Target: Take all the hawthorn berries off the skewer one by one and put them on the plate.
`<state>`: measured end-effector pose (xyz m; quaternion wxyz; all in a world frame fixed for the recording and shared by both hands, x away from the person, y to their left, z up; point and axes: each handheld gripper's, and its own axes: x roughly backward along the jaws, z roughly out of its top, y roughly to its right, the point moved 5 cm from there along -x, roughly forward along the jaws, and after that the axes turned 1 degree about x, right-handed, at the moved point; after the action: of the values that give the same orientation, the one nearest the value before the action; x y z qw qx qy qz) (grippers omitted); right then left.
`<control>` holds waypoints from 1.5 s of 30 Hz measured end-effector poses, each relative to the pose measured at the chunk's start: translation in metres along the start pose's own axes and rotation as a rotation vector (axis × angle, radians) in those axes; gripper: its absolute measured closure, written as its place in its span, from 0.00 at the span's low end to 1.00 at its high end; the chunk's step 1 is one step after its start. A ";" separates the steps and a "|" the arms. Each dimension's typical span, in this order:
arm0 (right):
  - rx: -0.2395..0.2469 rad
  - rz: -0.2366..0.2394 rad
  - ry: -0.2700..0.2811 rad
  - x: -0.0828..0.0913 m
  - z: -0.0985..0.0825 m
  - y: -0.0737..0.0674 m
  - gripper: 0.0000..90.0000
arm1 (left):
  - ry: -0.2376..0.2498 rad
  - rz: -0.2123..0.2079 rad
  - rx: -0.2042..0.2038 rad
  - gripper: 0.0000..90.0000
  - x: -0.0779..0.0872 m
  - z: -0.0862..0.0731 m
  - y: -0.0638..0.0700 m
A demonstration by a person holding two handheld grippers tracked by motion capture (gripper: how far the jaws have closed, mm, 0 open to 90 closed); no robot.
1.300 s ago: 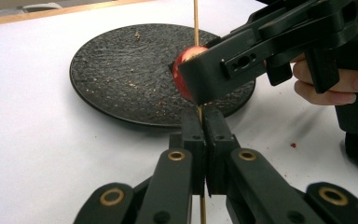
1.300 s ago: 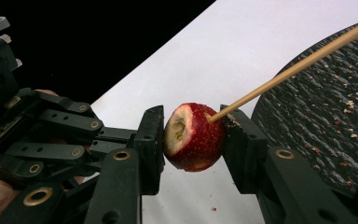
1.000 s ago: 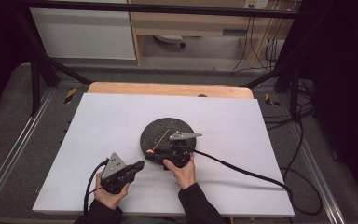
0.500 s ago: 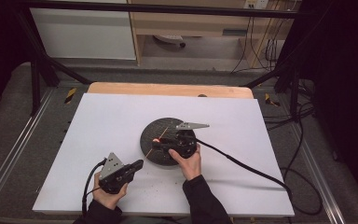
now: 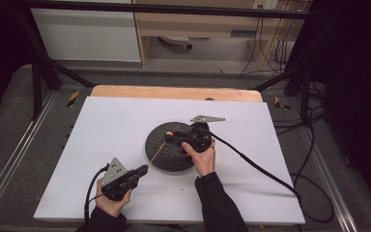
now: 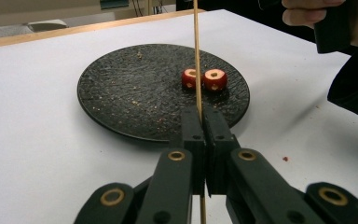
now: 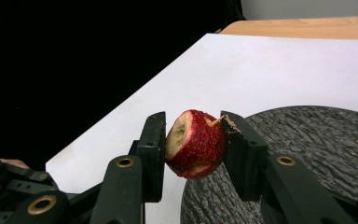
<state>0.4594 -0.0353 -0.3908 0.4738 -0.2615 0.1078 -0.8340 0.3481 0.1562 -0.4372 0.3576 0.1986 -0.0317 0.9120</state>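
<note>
My left gripper [image 6: 203, 114] is shut on a thin wooden skewer [image 6: 197, 65], which rises past its tips toward the black plate [image 6: 130, 93]. From above, this gripper [image 5: 144, 169] sits at the front left of the plate [image 5: 162, 157]. Two small cored red fruits [image 6: 214, 79] lie side by side on the plate's right part. My right gripper [image 7: 193, 128] is shut on a third red fruit [image 7: 196, 144], held above the plate's edge [image 7: 317, 140]. In the high view the right gripper [image 5: 170, 137] hovers over the plate and points left.
The plate rests on a white sheet [image 5: 116, 125] covering a wooden table [image 5: 174, 92]. Crumbs speckle the plate and the sheet near it. The right gripper's cable [image 5: 251, 164] trails off to the right across the sheet. A metal frame and floor cables surround the table.
My right gripper, with the red fruit in it, has moved away from the person, farther over the plate. The left gripper with the skewer has barely shifted.
</note>
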 end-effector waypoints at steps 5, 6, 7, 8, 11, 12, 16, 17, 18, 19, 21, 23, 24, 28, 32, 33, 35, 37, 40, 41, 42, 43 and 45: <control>0.000 -0.019 0.008 0.003 0.005 0.004 0.70 | 0.000 0.000 0.000 0.98 0.000 0.000 0.000; 0.001 -0.023 0.009 0.003 0.006 0.005 0.70 | -0.001 0.001 0.000 0.98 0.000 0.000 0.000; 0.002 -0.031 0.009 0.003 0.007 0.007 0.70 | -0.003 0.001 -0.001 0.98 0.000 0.000 0.000; 0.004 -0.043 0.010 0.004 0.008 0.008 0.70 | -0.006 0.000 0.003 0.98 0.000 -0.001 0.000; 0.014 -0.090 0.019 0.006 0.012 0.015 0.70 | -0.014 0.000 0.003 0.98 -0.001 -0.002 -0.001; 0.008 -0.099 0.021 0.007 0.013 0.018 0.70 | -0.015 0.000 0.003 0.98 -0.001 -0.002 -0.001; 0.006 -0.129 0.029 0.013 0.016 0.026 0.70 | -0.020 -0.002 -0.001 0.98 -0.002 -0.003 0.000; 0.001 -0.138 0.033 0.014 0.017 0.029 0.70 | -0.020 -0.002 0.000 0.98 -0.002 -0.003 0.000; 0.002 -0.146 0.033 0.016 0.017 0.031 0.70 | -0.019 -0.001 0.000 0.98 -0.002 -0.003 0.000; 0.003 -0.155 0.035 0.018 0.018 0.034 0.70 | -0.019 -0.002 0.000 0.98 -0.002 -0.003 -0.001; -0.004 -0.171 0.037 0.022 0.017 0.039 0.70 | -0.019 0.000 0.003 0.98 -0.001 -0.003 -0.001; -0.013 -0.184 0.034 0.025 0.015 0.043 0.70 | -0.019 0.003 0.005 0.98 -0.001 -0.003 -0.002; -0.014 -0.193 0.032 0.026 0.013 0.046 0.70 | -0.018 0.004 0.006 0.98 -0.001 -0.003 -0.002; -0.013 -0.217 -0.005 0.028 0.000 0.054 0.70 | -0.020 0.004 0.007 0.98 -0.002 -0.003 -0.003; -0.016 -0.239 -0.047 0.025 -0.019 0.063 0.70 | -0.021 0.005 0.007 0.98 -0.002 -0.003 -0.003; -0.016 -0.245 -0.058 0.024 -0.024 0.066 0.70 | -0.022 0.006 0.005 0.98 -0.002 -0.003 -0.004; -0.021 -0.257 -0.080 0.021 -0.034 0.071 0.70 | -0.023 0.005 0.005 0.98 -0.002 -0.004 -0.004; -0.025 -0.268 -0.099 0.020 -0.042 0.074 0.70 | -0.025 0.004 0.008 0.98 -0.002 -0.004 -0.003; -0.015 -0.286 -0.127 0.017 -0.052 0.078 0.70 | -0.027 0.004 0.009 0.98 -0.002 -0.004 -0.003; -0.016 -0.290 -0.131 0.017 -0.054 0.079 0.70 | -0.027 0.004 0.009 0.98 -0.002 -0.004 -0.003; -0.015 -0.296 -0.138 0.016 -0.056 0.080 0.70 | -0.027 0.004 0.008 0.98 -0.002 -0.004 -0.003; -0.012 -0.300 -0.141 0.015 -0.058 0.081 0.70 | -0.027 0.004 0.009 0.98 -0.002 -0.004 -0.003; -0.012 -0.307 -0.146 0.014 -0.060 0.083 0.70 | -0.030 0.004 0.008 0.98 -0.003 -0.004 -0.003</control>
<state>0.4823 -0.0949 -0.4716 0.3459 -0.3375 0.0369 -0.8747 0.3507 0.1579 -0.4423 0.3543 0.2133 -0.0339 0.9098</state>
